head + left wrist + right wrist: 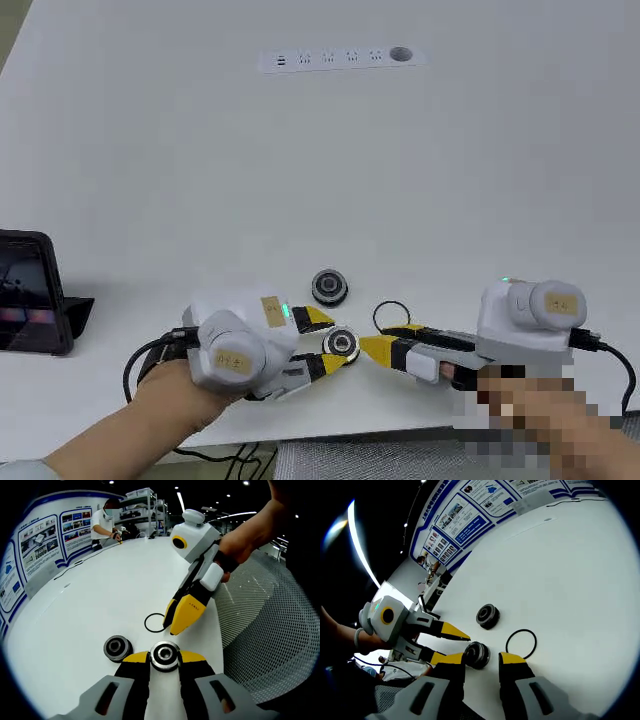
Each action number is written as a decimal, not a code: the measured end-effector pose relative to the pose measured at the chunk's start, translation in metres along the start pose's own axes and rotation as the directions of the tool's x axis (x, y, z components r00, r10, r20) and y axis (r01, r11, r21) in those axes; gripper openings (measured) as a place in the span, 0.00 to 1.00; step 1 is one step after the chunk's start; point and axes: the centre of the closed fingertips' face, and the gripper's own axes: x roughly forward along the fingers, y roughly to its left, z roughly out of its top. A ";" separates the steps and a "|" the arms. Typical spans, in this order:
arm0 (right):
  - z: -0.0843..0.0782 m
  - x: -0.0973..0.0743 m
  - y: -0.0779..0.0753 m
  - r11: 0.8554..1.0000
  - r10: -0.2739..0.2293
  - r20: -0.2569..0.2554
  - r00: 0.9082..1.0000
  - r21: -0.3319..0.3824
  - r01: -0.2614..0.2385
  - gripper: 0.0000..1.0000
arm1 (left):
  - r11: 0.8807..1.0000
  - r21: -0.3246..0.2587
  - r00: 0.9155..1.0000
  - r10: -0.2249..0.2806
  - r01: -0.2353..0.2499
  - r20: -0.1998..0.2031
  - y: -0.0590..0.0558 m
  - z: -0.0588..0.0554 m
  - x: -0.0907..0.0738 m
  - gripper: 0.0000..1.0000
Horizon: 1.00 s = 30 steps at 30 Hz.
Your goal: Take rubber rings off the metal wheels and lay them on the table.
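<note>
**Progress.** One rubber ring (522,630) is found lying flat on the white table (450,150), free of any wheel, just beside the right gripper (482,658). That removal is judged complete.

A metal wheel (165,656) is clamped between the jaws of the left gripper (332,341), close to the near edge of the table. A bright metal rim is presented by this wheel. Whether a ring is still seated on it cannot be settled from these views.

A second wheel (329,286) is noted standing free on the table, a little beyond the grippers and touched by neither. A darker outer band is shown on it, and its ring is judged to be in place. At least one removal is therefore considered outstanding.

**Tongs.** The jaws of the left gripper are closed on the held wheel. The jaws of the right gripper are spread apart and nothing is held between them. Their yellow tips are brought up near the clamped wheel.

**Markings.** Tan labels are seen on both gripper housings, but their marks cannot be read. A power strip (340,58) at the far side of the table bears no legible writing. Wall posters (45,540) are printed with text too small to be made out. No brand is identified.
</note>
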 end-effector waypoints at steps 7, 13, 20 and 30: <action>-0.001 0.001 0.001 1.000 0.006 -0.001 1.000 0.011 -0.006 0.27 | 1.000 0.021 1.000 -0.013 0.014 -0.017 -0.002 0.001 0.004 0.18; -0.003 0.004 0.003 1.000 0.016 -0.002 1.000 0.022 -0.016 0.27 | 0.999 0.032 0.999 -0.022 0.023 -0.032 -0.004 -0.002 0.006 0.17; -0.008 0.011 0.003 0.998 0.031 -0.020 0.999 0.047 -0.030 0.27 | 1.000 0.018 0.999 -0.023 0.023 -0.027 -0.002 -0.002 0.007 0.14; -0.008 0.018 0.006 0.993 0.064 -0.027 0.998 0.105 -0.061 0.27 | 1.000 0.013 0.999 -0.025 0.025 -0.022 -0.001 -0.003 0.006 0.13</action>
